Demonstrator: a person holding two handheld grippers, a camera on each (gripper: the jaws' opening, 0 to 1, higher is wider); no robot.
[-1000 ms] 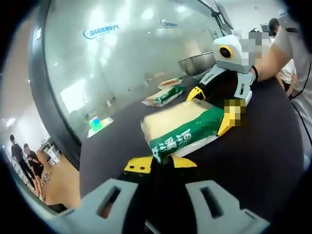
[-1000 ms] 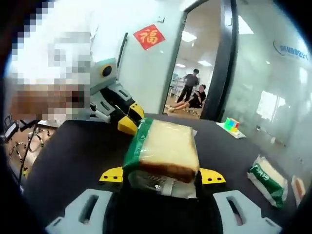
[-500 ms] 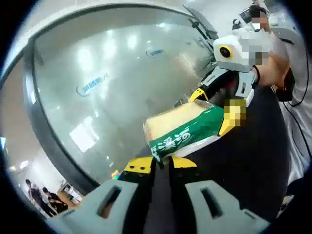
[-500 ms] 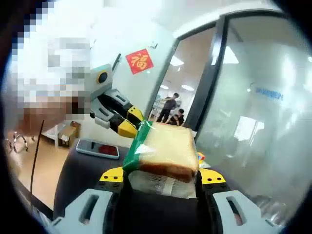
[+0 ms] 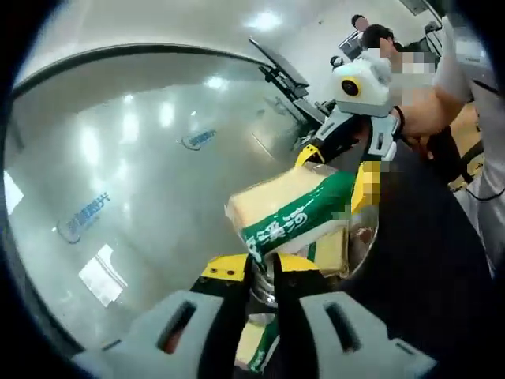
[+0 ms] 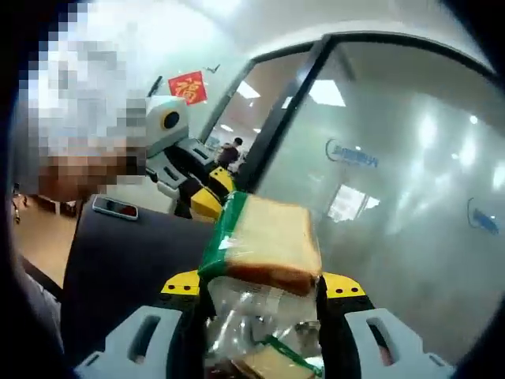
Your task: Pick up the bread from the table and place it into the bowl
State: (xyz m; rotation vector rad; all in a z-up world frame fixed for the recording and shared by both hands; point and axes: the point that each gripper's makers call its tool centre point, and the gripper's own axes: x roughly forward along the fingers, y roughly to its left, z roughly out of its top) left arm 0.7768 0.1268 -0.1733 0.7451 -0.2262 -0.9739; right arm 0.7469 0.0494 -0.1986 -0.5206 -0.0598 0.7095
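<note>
Left gripper view: I am looking along my left gripper (image 5: 263, 268), whose yellow-tipped jaws are pinching the near end of the packaged bread (image 5: 293, 212), a pale slab in clear wrap with a green printed band.
Right gripper view: my right gripper (image 6: 263, 286) is clamping the opposite end of the same packaged bread (image 6: 268, 241), with its browned crust edge facing the camera.
Bread position: I am holding it between the two grippers, lifted off the black table (image 5: 426, 260) and hanging over the metal bowl (image 5: 365, 246).
Bowl: in the left gripper view its shiny rim is curving below and to the right of the bread, and another wrapped bread pack (image 5: 331, 251) is lying inside it.
Below the right jaws: I am seeing crinkled clear wrap and a further green-trimmed bread pack (image 6: 264, 363) directly under the held one; I cannot tell from here whether they are touching.
Other gripper: the right gripper (image 5: 341, 162) is entering the left gripper view from the upper right, gripped by a person's hand (image 5: 414, 118); the left gripper (image 6: 207, 193) is appearing beyond the bread in the right gripper view.
Table: a phone (image 6: 115, 208) is lying flat on the dark top at the left of the right gripper view.
Surroundings: a frosted glass wall (image 5: 142, 166) is standing behind the bread, and a red paper square (image 6: 188, 87) is hanging on the white wall.
</note>
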